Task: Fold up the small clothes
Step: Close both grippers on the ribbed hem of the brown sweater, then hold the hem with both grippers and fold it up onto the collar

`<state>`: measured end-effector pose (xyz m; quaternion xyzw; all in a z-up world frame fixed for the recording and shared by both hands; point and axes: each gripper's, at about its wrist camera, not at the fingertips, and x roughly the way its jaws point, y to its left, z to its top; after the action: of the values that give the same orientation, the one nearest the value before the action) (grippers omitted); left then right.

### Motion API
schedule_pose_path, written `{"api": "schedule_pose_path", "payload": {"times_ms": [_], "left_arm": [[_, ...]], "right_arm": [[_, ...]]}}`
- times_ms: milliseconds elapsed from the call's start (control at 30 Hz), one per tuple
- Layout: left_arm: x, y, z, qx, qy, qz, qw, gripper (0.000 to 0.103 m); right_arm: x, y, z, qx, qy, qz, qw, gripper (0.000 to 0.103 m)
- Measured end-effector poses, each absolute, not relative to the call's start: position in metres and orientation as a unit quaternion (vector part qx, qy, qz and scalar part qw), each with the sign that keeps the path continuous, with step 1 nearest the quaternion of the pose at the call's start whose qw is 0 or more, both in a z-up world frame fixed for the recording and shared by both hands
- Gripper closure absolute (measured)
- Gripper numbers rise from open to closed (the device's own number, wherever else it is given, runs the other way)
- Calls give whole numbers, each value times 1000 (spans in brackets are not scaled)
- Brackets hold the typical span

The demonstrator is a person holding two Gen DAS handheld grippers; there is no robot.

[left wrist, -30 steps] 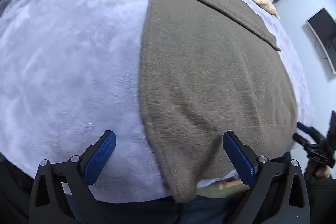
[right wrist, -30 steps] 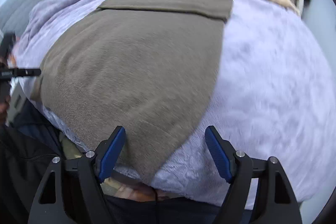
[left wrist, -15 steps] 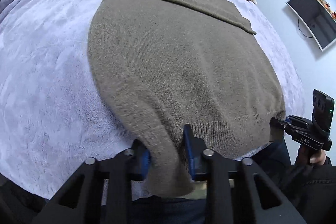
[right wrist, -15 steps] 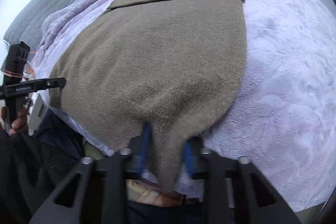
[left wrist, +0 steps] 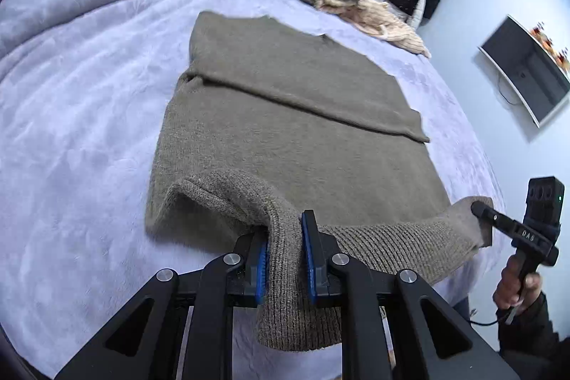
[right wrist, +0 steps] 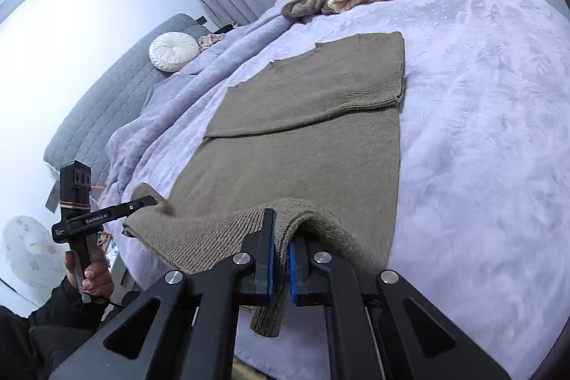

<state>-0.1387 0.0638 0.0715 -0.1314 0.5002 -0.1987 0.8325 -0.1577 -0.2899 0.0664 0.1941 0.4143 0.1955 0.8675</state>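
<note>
Left gripper (left wrist: 284, 255), jaws closing, and clamped right gripper (right wrist: 281, 259) pinch the sweater's (left wrist: 285, 102) near hem; its length runs away toward the far folded edge.

Two wrist fisheyes, close above the bed (left wrist: 71, 116) edge, angled down, sharing the sweater (left wrist: 285, 130).
</note>
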Motion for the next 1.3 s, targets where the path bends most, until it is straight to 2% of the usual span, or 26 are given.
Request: {"api": "schedule_pose_path", "payload": {"times_ms": [133, 267, 433, 467, 500, 533, 567, 600, 633, 833, 867, 900, 933, 967, 1067, 1300], "left_arm": [[-124, 68, 37, -163, 539, -188, 804, 84], [-128, 75, 32, -189, 537, -196, 798, 84], [-135, 77, 31, -199, 546, -201, 789, 84], [-136, 78, 31, -203, 548, -202, 786, 83], [-137, 79, 30, -211, 552, -204, 780, 71], [-139, 81, 30, -223, 553, -213, 774, 59], [-142, 82, 31, -239, 549, -225, 769, 33], [-146, 84, 35, -252, 538, -233, 770, 16], [-151, 83, 40, -249, 528, -227, 779, 14], [-150, 59, 34, -199, 551, -228, 778, 14], [-149, 57, 33, -197, 551, -226, 779, 18], [-149, 58, 35, -197, 547, -226, 781, 48], [-148, 58, 35, -196, 549, -227, 780, 69], [-146, 58, 33, -196, 556, -225, 776, 93], [-147, 64, 29, -202, 561, -218, 773, 93], [-154, 76, 71, -202, 513, -205, 809, 93]], "right_arm": [[-137, -293, 43, 192, 450, 174, 855, 97], [-133, -296, 32, 193, 468, 175, 845, 96], [-132, -300, 28, 221, 475, 194, 830, 91], [-132, -300, 28, 227, 475, 195, 827, 85], [-133, -301, 27, 237, 476, 196, 824, 82], [-134, -302, 27, 244, 477, 200, 820, 71], [-136, -301, 28, 250, 475, 206, 818, 56], [-139, -300, 30, 254, 471, 214, 817, 49], [-142, -299, 32, 255, 466, 219, 818, 43], [-130, -293, 26, 254, 490, 217, 805, 44], [-127, -294, 24, 265, 492, 218, 801, 49], [-125, -295, 22, 272, 498, 216, 795, 58], [-123, -294, 20, 271, 507, 215, 789, 85], [-122, -293, 19, 264, 515, 213, 787, 96], [-129, -291, 22, 253, 507, 212, 796, 96], [-139, -303, 60, 265, 446, 213, 828, 96]]}}
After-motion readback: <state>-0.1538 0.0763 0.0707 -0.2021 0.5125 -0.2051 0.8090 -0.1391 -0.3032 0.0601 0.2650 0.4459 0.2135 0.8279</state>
